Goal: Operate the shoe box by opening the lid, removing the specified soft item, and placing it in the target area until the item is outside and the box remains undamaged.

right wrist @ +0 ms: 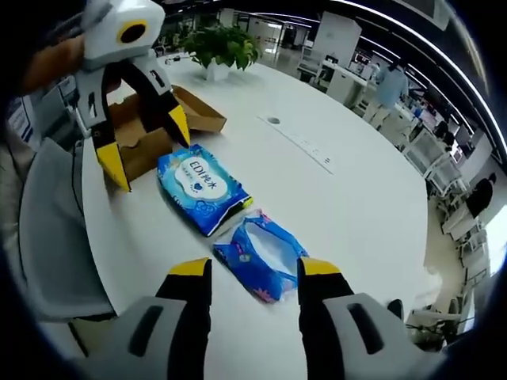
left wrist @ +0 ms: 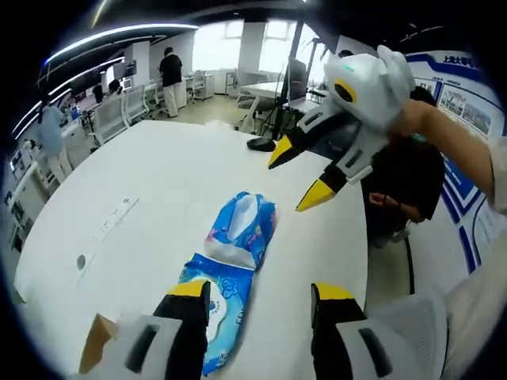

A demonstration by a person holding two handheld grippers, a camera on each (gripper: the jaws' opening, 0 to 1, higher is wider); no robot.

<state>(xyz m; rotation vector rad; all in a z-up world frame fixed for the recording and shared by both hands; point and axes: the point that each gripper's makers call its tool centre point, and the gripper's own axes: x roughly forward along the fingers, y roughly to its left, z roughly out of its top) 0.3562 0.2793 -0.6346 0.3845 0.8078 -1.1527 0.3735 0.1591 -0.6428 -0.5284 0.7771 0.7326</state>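
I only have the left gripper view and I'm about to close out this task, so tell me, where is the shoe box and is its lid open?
Observer: In the right gripper view the cardboard shoe box sits open on the white table, just past the full blue wipes pack.
Operator: Is anything still inside the box?
Observer: I cannot tell; the left gripper hangs in front of it, jaws open and holding nothing.
Operator: What's beyond the box?
Observer: A potted green plant stands on the table behind it.
Operator: And the second pack?
Observer: The crumpled blue pack lies just ahead of the right gripper, whose jaws are open.
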